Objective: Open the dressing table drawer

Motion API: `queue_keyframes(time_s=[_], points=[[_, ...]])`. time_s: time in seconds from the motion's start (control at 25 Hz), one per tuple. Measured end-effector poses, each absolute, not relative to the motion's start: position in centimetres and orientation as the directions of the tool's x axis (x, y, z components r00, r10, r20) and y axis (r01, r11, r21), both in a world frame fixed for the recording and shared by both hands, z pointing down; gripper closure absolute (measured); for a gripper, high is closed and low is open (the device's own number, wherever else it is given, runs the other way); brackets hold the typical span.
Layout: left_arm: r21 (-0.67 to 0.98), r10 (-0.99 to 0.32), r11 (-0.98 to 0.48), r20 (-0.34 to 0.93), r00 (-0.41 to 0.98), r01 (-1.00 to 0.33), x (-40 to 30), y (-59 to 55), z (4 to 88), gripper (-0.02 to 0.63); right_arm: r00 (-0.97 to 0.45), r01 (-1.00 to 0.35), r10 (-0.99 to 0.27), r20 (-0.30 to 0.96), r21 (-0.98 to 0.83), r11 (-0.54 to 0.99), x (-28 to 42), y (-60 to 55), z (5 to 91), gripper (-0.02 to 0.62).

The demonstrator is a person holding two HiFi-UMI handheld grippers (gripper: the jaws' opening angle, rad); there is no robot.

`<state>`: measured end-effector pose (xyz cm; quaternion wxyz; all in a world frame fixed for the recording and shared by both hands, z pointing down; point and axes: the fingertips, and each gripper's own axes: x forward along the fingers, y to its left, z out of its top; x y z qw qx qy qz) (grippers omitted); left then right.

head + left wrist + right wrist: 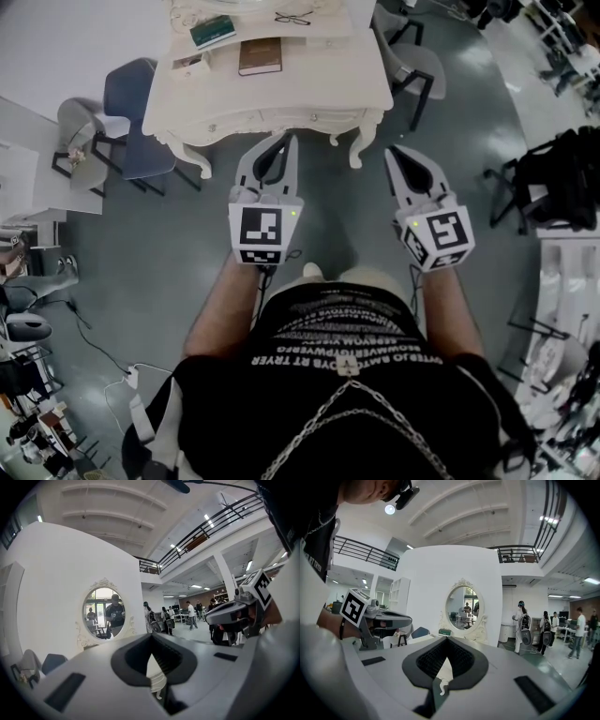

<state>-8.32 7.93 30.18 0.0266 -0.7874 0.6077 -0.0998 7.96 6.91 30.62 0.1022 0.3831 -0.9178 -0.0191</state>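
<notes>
beyond left gripper [287, 141] and right gripper [395, 152], untouched: dressing table drawer [281, 118]; both jaws together, empty.

Smooth painted dressing table [328, 82], smooth floor [169, 281]

The person wears a black T-shirt [234, 412] with white lettering and a silver chain [375, 398], at six o'clock.
</notes>
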Motion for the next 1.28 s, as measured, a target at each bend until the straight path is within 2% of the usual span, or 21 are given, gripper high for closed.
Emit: queue_keyframes(time_s=[0.6,1.28], points=[[-0.149,-0.974,-0.196,0.146,0.174,-0.969,-9.8,6.1,31.1,0.603,-0.706,-0.682,-0.686,0.174,0.093,0.725,7.1,4.6,31.3,0.594],[-0.14,-0.965,-0.218,0.179,0.192,-0.966,-7.8,0.6,32.3,0.603,-0.73,-0.655,-0.655,0.194,0.077,0.752,7.8,-1.4,32.0,0.594]])
